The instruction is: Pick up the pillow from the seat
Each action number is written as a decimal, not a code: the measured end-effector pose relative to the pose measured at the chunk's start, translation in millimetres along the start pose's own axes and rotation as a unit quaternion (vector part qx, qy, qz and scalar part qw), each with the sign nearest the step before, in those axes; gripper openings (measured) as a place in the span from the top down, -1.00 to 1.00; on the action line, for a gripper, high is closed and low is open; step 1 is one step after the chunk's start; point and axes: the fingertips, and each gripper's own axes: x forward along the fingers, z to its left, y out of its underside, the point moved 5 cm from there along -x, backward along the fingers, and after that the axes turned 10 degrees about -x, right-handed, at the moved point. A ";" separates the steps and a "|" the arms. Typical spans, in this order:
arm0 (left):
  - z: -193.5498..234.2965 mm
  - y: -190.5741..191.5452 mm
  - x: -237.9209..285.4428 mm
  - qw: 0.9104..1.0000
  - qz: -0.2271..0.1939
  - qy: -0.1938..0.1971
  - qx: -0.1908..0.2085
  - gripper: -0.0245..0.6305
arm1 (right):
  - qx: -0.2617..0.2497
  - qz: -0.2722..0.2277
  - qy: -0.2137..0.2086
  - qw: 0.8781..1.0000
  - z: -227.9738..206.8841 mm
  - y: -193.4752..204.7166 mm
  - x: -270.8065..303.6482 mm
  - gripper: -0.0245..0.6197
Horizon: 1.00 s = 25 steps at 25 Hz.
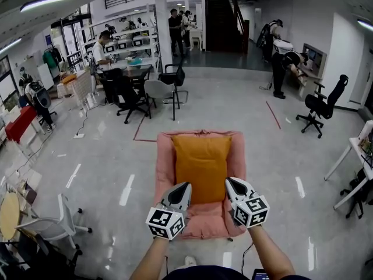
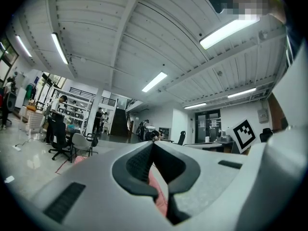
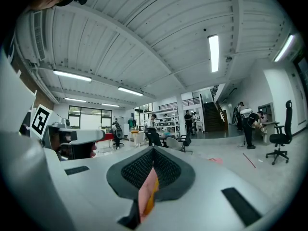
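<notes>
An orange pillow (image 1: 201,165) lies flat on a pink cushioned seat (image 1: 164,156) on the floor, straight ahead of me. My left gripper (image 1: 185,185) hovers over the pillow's near left corner, jaws shut and empty. My right gripper (image 1: 231,181) hovers over the near right corner, also shut with nothing in it. In the left gripper view the shut left gripper (image 2: 153,144) shows a sliver of the pink seat (image 2: 157,196) below the tips. The right gripper view shows the right gripper (image 3: 153,151) closed, with pink and orange fabric (image 3: 147,191) behind the gap.
Glossy floor surrounds the seat. A white chair (image 1: 55,225) stands at the near left. Black and grey office chairs (image 1: 158,90) and desks sit behind the seat, with several people at the back. A white desk (image 1: 354,150) and a black chair (image 1: 322,105) are on the right.
</notes>
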 end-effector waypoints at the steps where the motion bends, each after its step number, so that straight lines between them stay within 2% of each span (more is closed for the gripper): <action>1: 4.8 -0.6 2.1 1.000 0.001 0.002 0.000 0.92 | 0.000 0.000 0.001 1.000 -0.1 0.3 4.9 0.87; 13: 52.1 -1.9 13.8 1.000 0.011 0.022 -0.011 0.92 | 0.002 0.018 0.015 1.000 7.5 6.7 49.3 0.87; 25: 92.7 7.7 17.5 0.999 0.016 0.011 -0.036 0.92 | 0.006 0.043 0.025 0.999 10.8 22.2 73.4 0.87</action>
